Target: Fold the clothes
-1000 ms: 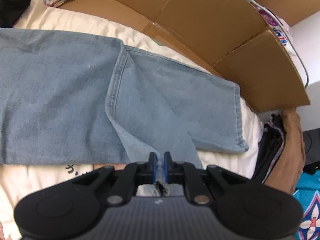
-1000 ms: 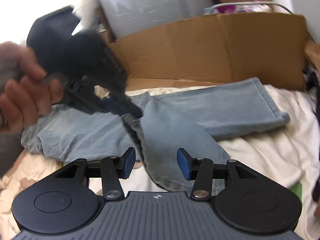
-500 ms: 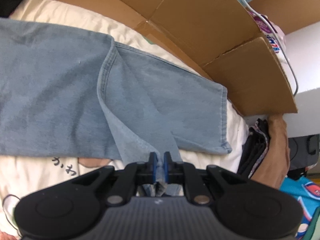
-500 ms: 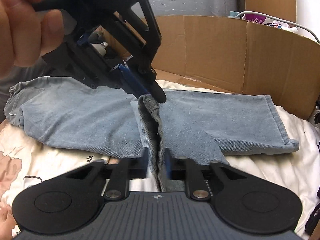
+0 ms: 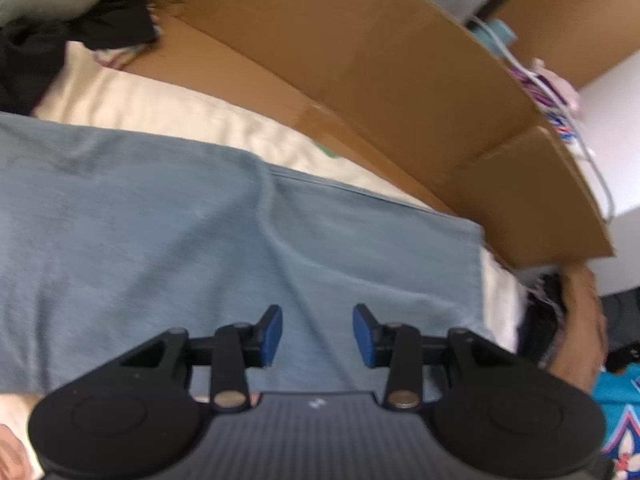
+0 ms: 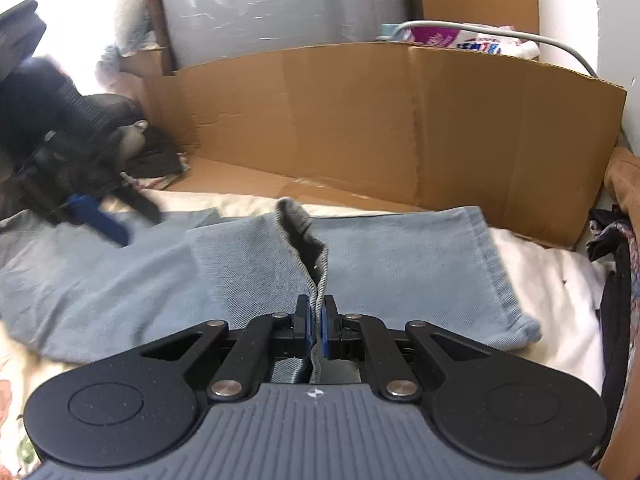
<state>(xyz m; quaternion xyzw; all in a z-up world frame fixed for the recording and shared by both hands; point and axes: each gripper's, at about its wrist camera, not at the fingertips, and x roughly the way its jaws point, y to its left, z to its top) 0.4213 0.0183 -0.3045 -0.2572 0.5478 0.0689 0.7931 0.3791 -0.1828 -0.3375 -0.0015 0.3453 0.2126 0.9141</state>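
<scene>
Pinched between the blue pads of the right gripper (image 6: 316, 330) is a raised fold of the light blue jeans (image 6: 400, 264); the jaws are pressed together on the denim, and the hemmed edge stands up from the pads in a ridge that runs away from the camera. Left gripper (image 5: 317, 334), by contrast, has its jaws spread wide with nothing between them, hovering over the flat denim (image 5: 160, 240); in the right wrist view it shows blurred at the left edge (image 6: 96, 220), above the jeans, and whether it touches the cloth cannot be told.

Jeans lie spread across a cream bedsheet (image 6: 552, 280), one leg stretching to the right with its stitched hem (image 6: 500, 272) turned toward the camera. A seam line runs diagonally through the cloth in the left wrist view, which is slightly smeared.

Behind the jeans stands a brown cardboard wall (image 6: 400, 120), folded into panels and lying partly flat on the bed at its foot. A grey cable (image 6: 520, 36) drapes over its top edge beside some colourful packaging (image 6: 460, 40). Dark clothes (image 6: 156, 156) are heaped at the far left corner, and a stack of dark and brown garments (image 6: 616, 240) sits at the right edge of the bed. A turquoise printed fabric (image 5: 616, 408) shows at the lower right of the left wrist view.
</scene>
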